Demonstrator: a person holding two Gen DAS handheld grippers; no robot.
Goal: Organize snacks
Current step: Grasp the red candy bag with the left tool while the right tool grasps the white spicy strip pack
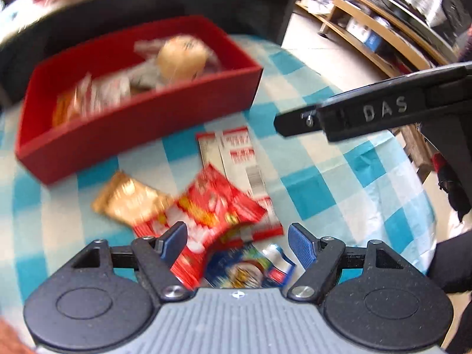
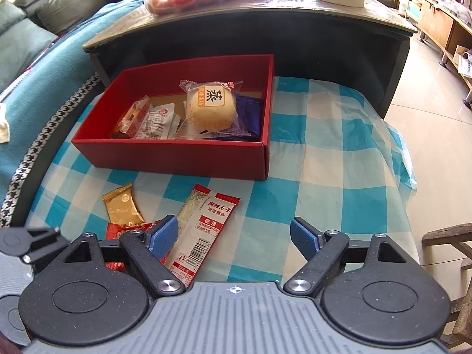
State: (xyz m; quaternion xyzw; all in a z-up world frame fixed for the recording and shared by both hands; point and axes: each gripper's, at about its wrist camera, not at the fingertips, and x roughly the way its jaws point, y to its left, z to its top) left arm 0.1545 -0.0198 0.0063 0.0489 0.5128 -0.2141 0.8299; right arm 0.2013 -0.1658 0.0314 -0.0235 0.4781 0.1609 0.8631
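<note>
Above loose snacks point(image 1: 218, 206) — both hand-held grippers open, empty.

L tongs point(image 1: 237, 240) wide open, nothing gripped; R tongs point(image 2: 234, 237) open too, both angled down.

This is a home living room. At the upper left of the right wrist view a sofa point(image 2: 38, 41) with cushions point(image 2: 17, 14) carries a teal throw; a dark coffee table point(image 2: 295, 26) crosses the top, and at the upper right low wooden shelving point(image 2: 439, 26) stands on a tiled floor point(image 2: 427, 135).
</note>
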